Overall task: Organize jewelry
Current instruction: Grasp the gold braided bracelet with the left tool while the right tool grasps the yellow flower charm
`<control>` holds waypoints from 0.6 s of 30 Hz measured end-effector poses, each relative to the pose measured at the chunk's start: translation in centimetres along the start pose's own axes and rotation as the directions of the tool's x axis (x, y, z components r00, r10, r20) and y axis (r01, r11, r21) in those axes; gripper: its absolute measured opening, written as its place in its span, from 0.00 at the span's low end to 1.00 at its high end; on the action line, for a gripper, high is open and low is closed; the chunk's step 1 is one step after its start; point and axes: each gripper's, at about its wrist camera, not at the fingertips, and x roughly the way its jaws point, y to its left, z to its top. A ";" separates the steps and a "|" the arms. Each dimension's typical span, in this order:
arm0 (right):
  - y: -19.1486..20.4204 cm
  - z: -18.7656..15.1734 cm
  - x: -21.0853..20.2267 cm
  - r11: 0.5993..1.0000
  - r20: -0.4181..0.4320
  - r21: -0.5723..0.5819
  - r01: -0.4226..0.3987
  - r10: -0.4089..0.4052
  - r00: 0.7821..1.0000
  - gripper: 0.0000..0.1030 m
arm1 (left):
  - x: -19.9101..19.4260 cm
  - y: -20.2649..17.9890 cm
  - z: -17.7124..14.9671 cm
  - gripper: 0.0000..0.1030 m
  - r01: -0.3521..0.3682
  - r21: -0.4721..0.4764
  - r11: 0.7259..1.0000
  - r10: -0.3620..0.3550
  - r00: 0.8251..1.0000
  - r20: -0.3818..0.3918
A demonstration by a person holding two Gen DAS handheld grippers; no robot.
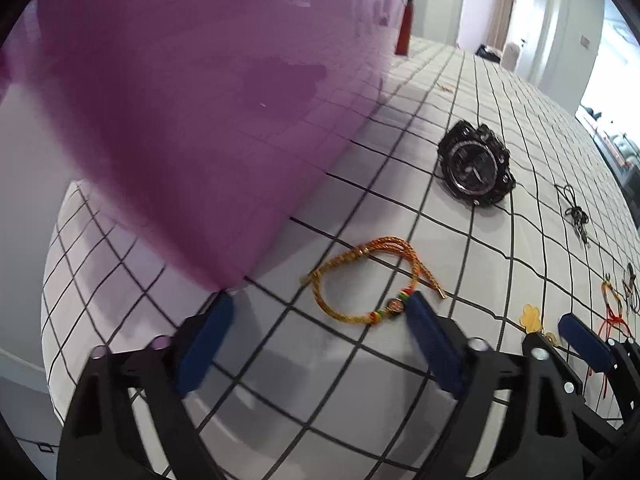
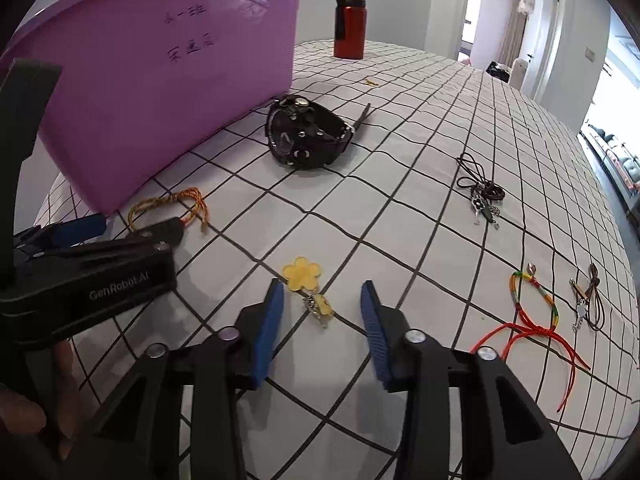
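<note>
Straddling the gold braided bracelet (image 1: 360, 280) beside the purple tub (image 2: 160, 80), the left gripper (image 1: 320, 336) is standing with fingers apart; rightward, the right gripper (image 2: 322, 320) is bracketing the yellow flower charm (image 2: 302, 276), unclamped. Everything is apparently lying unsorted on the tabletop (image 2: 400, 220).

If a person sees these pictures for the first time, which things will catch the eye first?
The big purple tub fills the left side of the checked tablecloth. A chunky black watch lies just beside it. Nearer, the right claw stands open around a yellow flower charm, and the left claw is open at an orange braided bracelet.
</note>
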 end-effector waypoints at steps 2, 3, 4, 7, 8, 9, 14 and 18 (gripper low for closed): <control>0.2 0.0 0.0 1.000 0.001 -0.006 -0.006 0.006 1.000 0.29 | -0.2 -0.1 -0.1 0.70 0.012 0.013 1.000 -0.012 1.000 0.009; 0.3 0.0 -0.1 1.000 0.002 -0.012 -0.010 0.010 1.000 0.25 | -0.3 -0.3 -0.1 0.61 0.019 0.026 0.999 -0.020 1.000 0.014; 0.4 0.0 -0.1 1.000 0.002 -0.017 -0.012 0.012 1.000 0.23 | -0.4 -0.5 -0.1 0.53 0.029 0.037 0.999 -0.030 0.999 0.017; 0.6 -0.1 -0.2 1.000 0.004 -0.018 -0.015 0.015 1.000 0.10 | -0.8 -0.8 -0.2 0.24 0.050 0.059 0.997 -0.052 0.998 0.027; 0.5 -0.2 -0.2 1.000 0.005 -0.013 -0.022 0.022 1.000 0.10 | -0.8 -0.8 -0.2 0.17 0.057 0.060 0.997 -0.059 0.998 0.030; 0.4 -0.2 -0.3 1.000 0.005 -0.010 -0.026 0.026 1.000 0.10 | -0.9 -0.7 -0.2 0.10 0.065 0.057 0.996 -0.066 0.997 0.031; 0.1 -0.6 -0.7 0.998 0.012 0.013 -0.059 0.059 0.998 0.09 | -1.2 -0.5 -0.6 0.10 0.094 0.050 0.994 -0.096 0.995 0.038; 0.1 -1.0 -1.1 0.996 0.013 0.025 -0.080 0.080 0.997 0.09 | -2.0 -0.2 -1.0 0.10 0.115 0.045 0.992 -0.117 0.992 0.047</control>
